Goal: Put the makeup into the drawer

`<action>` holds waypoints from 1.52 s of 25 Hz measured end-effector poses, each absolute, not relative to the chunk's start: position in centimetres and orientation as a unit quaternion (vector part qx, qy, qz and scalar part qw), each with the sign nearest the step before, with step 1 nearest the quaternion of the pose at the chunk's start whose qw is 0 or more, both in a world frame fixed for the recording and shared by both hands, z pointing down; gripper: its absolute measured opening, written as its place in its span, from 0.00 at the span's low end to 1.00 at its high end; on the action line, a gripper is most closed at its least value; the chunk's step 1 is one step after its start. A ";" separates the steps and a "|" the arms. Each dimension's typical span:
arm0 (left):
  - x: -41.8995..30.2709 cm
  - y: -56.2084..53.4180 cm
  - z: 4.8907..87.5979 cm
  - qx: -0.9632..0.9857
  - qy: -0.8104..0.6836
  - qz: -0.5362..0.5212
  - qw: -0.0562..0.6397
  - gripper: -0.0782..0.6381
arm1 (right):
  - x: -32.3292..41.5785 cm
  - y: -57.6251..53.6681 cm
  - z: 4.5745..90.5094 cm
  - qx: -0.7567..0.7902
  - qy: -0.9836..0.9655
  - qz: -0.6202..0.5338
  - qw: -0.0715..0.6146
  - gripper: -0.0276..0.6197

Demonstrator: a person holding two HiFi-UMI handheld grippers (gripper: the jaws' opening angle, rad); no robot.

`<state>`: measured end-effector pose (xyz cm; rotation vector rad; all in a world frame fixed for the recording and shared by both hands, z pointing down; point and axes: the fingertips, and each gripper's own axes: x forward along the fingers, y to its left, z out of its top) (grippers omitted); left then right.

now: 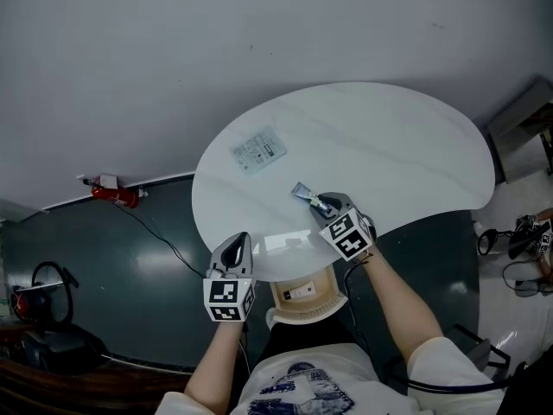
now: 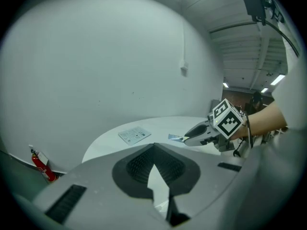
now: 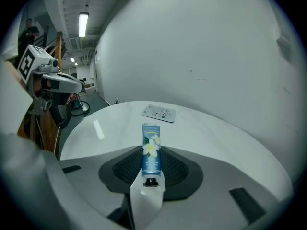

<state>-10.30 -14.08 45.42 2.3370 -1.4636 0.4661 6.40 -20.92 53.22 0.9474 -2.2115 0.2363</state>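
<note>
Right gripper [image 1: 320, 204] fingers hold the cream tube [image 3: 150, 150] near its cap; judged light, soft, squeezable. Left gripper [image 2: 154, 147] fingers closed, empty.

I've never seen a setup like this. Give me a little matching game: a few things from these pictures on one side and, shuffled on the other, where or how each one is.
Things:
1. blue tube
2. flat packet
3. left gripper
4. red fire extinguisher

Places and states:
A. jaws together, holding nothing
B. down on the dark floor
C. gripped by the right gripper
D. lying flat on the white table

Pairs: 1-C, 2-D, 3-A, 4-B
</note>
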 end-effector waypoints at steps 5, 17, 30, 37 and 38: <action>-10.7 -11.5 44.6 0.837 -0.495 0.166 0.163 0.17 | 6.5 -17.3 51.5 0.397 -0.846 0.100 0.341 0.25; -11.4 -6.0 43.2 0.863 -0.454 0.170 0.142 0.17 | 6.1 -9.0 49.2 0.448 -0.829 0.118 0.314 0.25; -10.8 -0.7 42.6 0.882 -0.420 0.168 0.130 0.17 | 5.5 -1.3 46.8 0.486 -0.818 0.125 0.283 0.25; -10.1 1.8 43.1 0.888 -0.406 0.173 0.129 0.17 | 5.6 2.2 46.9 0.497 -0.812 0.133 0.276 0.25; -10.0 2.1 43.1 0.889 -0.403 0.174 0.129 0.17 | 5.6 2.6 47.0 0.499 -0.811 0.134 0.275 0.25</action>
